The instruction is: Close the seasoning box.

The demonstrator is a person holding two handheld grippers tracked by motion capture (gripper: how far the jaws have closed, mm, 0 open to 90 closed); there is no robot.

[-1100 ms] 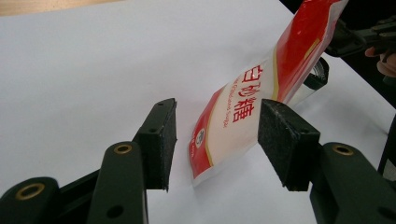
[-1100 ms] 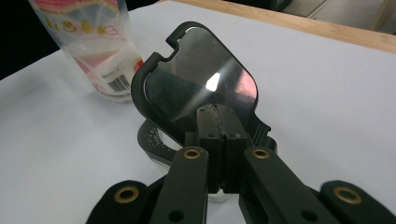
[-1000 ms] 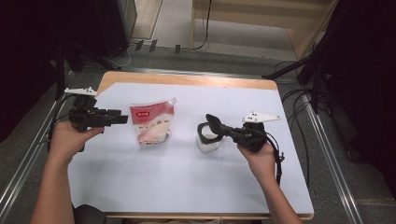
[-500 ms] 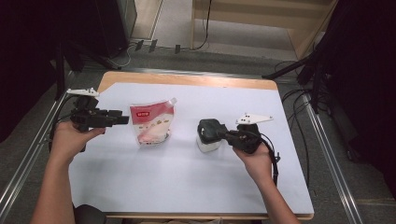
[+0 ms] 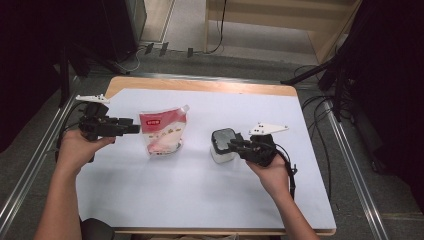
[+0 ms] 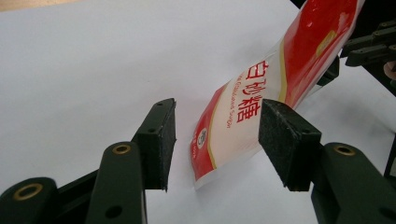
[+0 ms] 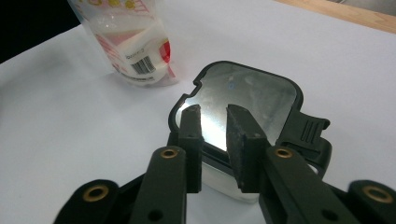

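Black foam pads of my left gripper [image 6: 215, 144] stand wide apart, framing the near corner of a red-and-white plastic sugar pouch [image 6: 261, 93] without touching it. My right gripper [image 7: 214, 123] has its jaws nearly together over the dark-rimmed lid of a small white container [image 7: 243, 93]; whether they pinch it I cannot tell. Both things sit mid-table on the white tabletop [image 5: 200, 190], pouch left, container right.

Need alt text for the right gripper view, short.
The right gripper hangs with its two black jaws slightly apart over the shiny lid of a white rectangular container with a black rim on a white table. A red-and-white plastic pouch with a barcode stands beyond it.
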